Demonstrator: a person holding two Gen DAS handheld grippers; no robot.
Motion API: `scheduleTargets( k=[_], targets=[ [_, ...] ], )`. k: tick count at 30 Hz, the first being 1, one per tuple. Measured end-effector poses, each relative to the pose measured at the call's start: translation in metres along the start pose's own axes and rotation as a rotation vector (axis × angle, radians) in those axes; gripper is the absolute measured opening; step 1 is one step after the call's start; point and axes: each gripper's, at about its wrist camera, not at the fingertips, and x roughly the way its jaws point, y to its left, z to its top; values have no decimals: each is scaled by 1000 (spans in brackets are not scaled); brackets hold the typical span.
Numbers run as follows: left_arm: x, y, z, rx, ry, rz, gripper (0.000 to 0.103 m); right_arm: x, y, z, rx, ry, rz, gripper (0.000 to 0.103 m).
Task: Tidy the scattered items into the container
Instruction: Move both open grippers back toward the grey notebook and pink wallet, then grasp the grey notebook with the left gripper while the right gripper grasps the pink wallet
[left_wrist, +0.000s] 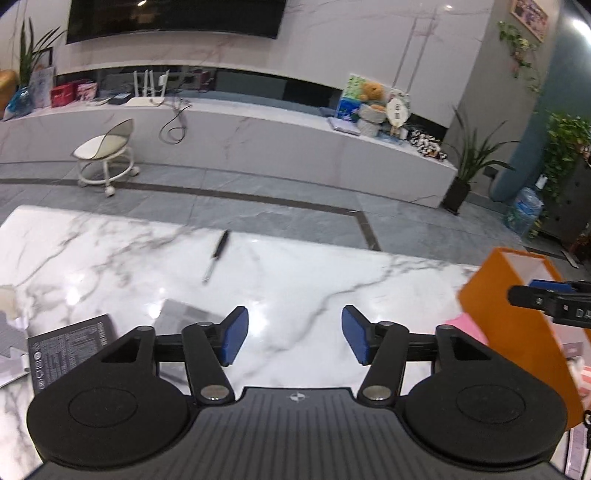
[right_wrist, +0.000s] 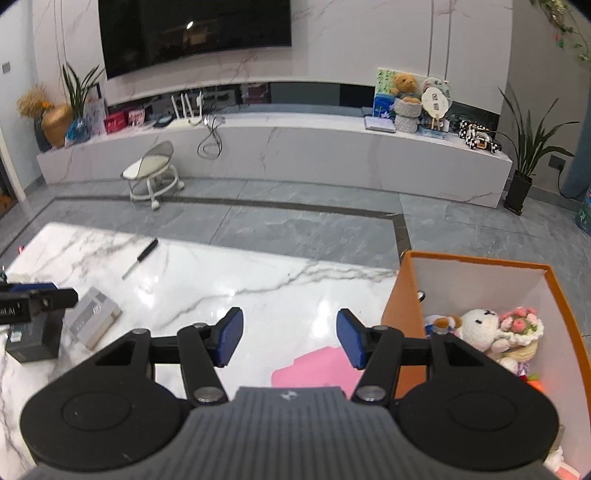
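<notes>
**Both grippers empty over the marble, box partly filled**

From the left wrist: the left gripper hangs above the white marble tabletop with its blue pads spread wide and nothing between them. It points forward and a little down, toward the far edge. A screwdriver lies alone near that far edge, ahead and slightly left. Near left sit a dark printed box and, beside it, a grey flat pack half hidden by the gripper's finger. At the right stands the orange container, with the tip of the other gripper crossing in front of it.

From the right wrist: the right gripper is likewise wide open and holds nothing, held level and low over the tabletop just left of the container. Inside the container lie a white plush toy and a knitted pink bouquet. A pink sheet lies on the marble right under the gripper. Further left are the grey pack, the dark box and the screwdriver.

My reading: the tidying is mid-way, between picks, some things in, several out. The next pick calls for dropping onto one loose item; the flat pink sheet looks awkward to pinch, the screwdriver needs a reach.
</notes>
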Motion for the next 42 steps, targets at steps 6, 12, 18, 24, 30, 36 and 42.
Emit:
scheduleTargets(
  k=[6,12,18,24,30,36,42],
  targets=[
    [20,27,-15,-22,44,30,78,21,7,-10,-34,55,-30,60],
    [34,41,-18,10,69,92,79,41,2,-19,-29,97,-69,76],
    [50,55,-26,35,86,108,88,59,-1,-33,36,134,-113,89],
    [67,48,-32,120,111,136,89,70,-4,-44,119,158,-124,91],
    [76,43,-34,187,94,161,92,82,-2,-58,219,200,-161,92],
    [84,39,-36,243,70,186,101,93,-8,-71,351,194,-197,92],
    [93,35,-38,300,45,210,103,106,-15,-78,465,154,-201,95]
  ],
)
